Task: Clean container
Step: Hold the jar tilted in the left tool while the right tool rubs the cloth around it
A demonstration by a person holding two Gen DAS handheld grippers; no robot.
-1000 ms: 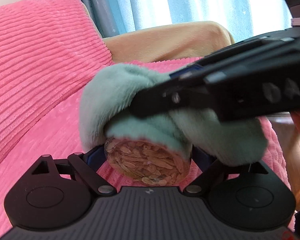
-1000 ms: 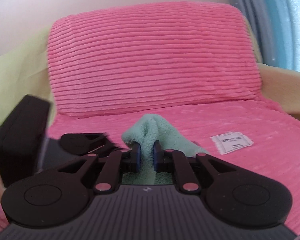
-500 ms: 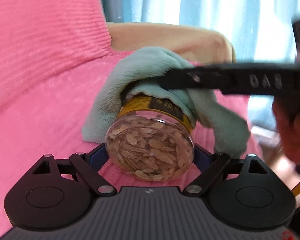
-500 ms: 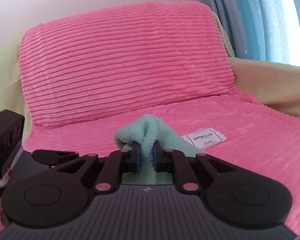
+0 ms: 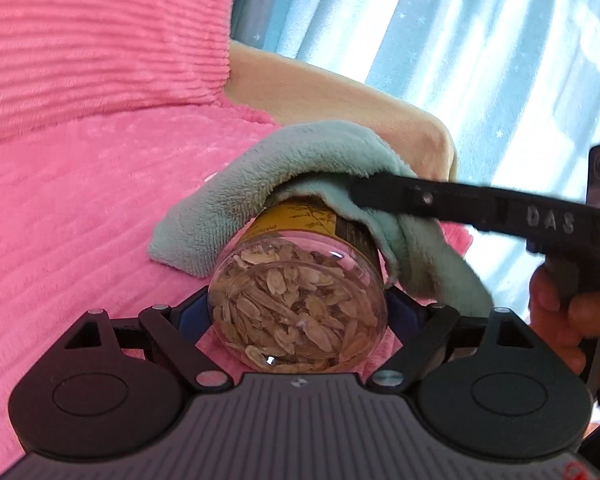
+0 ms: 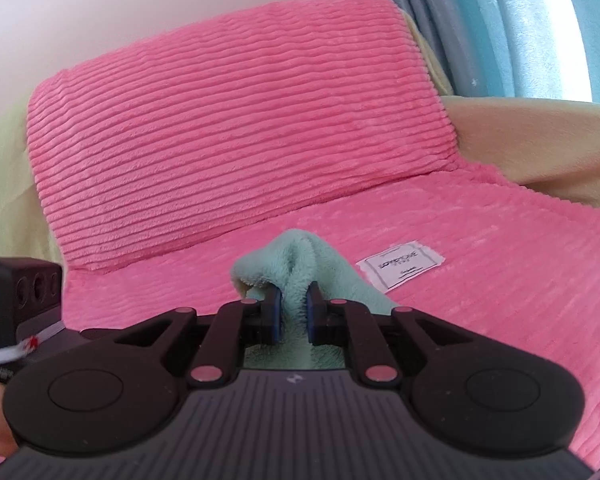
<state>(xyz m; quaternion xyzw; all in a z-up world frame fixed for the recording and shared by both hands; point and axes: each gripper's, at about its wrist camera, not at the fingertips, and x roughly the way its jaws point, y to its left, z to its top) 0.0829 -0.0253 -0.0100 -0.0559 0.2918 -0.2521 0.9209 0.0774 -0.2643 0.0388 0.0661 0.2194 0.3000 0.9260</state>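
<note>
Two grips on: left gripper point(image 5: 298, 312) clamps smooth, prob. slippery jar point(image 5: 300, 300) by its base — right gripper point(image 6: 294, 312) pinches soft cloth point(image 5: 296, 168) over the top.

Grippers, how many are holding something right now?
2. The left gripper clamps the jar by its base; the right gripper pinches the green cloth, draped over the jar's far end.

The green cloth point(image 5: 300, 164) covers the far end of the jar point(image 5: 298, 300), so its lid cannot be seen, and the yellow label's print is too small to read. In the right wrist view the jar is hidden entirely behind the gripper body.
</note>
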